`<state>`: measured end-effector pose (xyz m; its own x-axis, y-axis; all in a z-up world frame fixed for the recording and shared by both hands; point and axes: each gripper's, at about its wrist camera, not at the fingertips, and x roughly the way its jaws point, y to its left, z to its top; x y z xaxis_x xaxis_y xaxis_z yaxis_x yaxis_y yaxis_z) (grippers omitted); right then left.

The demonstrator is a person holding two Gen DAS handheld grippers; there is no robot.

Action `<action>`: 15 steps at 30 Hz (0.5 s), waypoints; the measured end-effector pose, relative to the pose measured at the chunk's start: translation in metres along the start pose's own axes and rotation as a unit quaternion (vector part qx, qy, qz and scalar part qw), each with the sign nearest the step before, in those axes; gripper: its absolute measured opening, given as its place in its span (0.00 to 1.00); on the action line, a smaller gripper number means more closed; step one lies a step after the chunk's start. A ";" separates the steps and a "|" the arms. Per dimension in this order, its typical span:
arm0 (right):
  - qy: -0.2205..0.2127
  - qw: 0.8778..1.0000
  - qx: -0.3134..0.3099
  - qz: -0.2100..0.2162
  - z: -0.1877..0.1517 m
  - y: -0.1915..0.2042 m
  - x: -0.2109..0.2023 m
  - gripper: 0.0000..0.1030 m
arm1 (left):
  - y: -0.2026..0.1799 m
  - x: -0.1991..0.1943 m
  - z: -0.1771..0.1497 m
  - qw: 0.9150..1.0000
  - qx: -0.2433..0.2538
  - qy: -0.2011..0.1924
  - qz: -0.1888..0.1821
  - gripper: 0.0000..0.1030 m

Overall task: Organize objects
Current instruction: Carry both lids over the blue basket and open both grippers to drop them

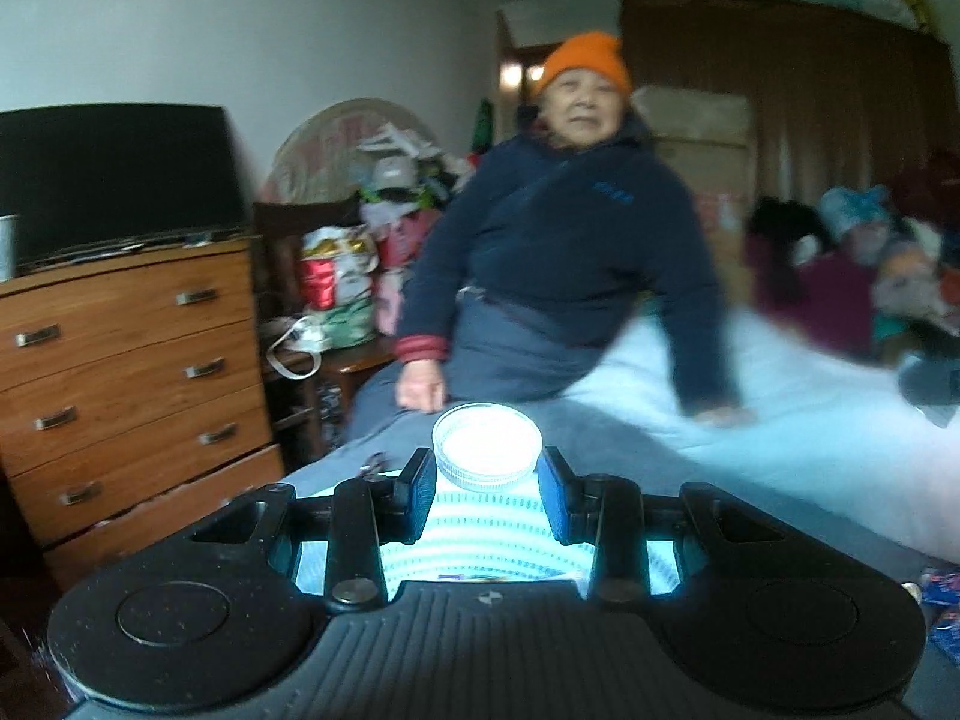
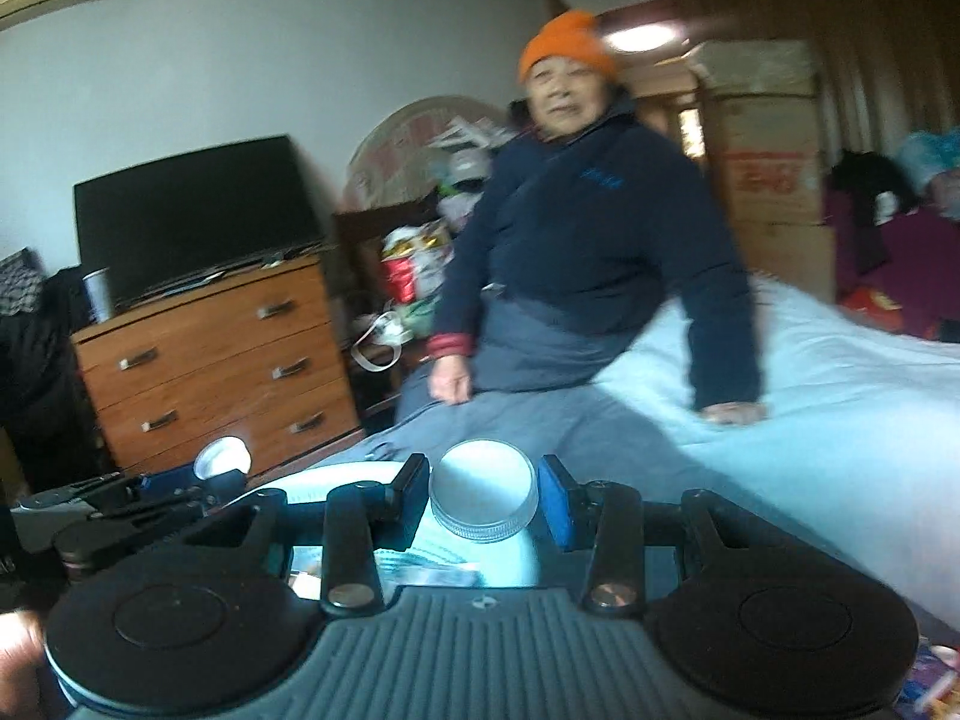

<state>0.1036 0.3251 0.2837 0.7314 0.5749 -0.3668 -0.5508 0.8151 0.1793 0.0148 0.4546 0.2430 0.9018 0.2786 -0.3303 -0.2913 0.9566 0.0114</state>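
Left gripper (image 1: pixel 486 483) clamps a round ribbed clear lid (image 1: pixel 487 447), blue pads touching both sides. Right gripper (image 2: pixel 485 495) sits partly open around a second ribbed lid (image 2: pixel 483 495); left finger touches it, with a slight gap at the right blue pad (image 2: pixel 555 501).

Left lid (image 1: pixel 487 447): round, clear plastic, ribbed rim, hollow side up, tilted slightly, bright white inside. It sits between the left gripper (image 1: pixel 486 480) fingers, held off the bed.

Right lid (image 2: pixel 483 498): round, clear, ribbed rim, hollow side up, between the right gripper (image 2: pixel 483 501) fingers; contact on the right pad is unclear.
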 end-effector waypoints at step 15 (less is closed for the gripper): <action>0.096 0.995 0.009 0.037 0.011 0.071 0.111 0.41 | 0.049 0.051 -0.014 0.995 -0.021 0.089 0.038 0.37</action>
<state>0.1506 0.4475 0.2660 0.5973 0.6115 -0.5190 -0.5921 0.7727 0.2290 0.0424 0.5150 0.2139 0.8071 0.3269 -0.4916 -0.3729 0.9279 0.0048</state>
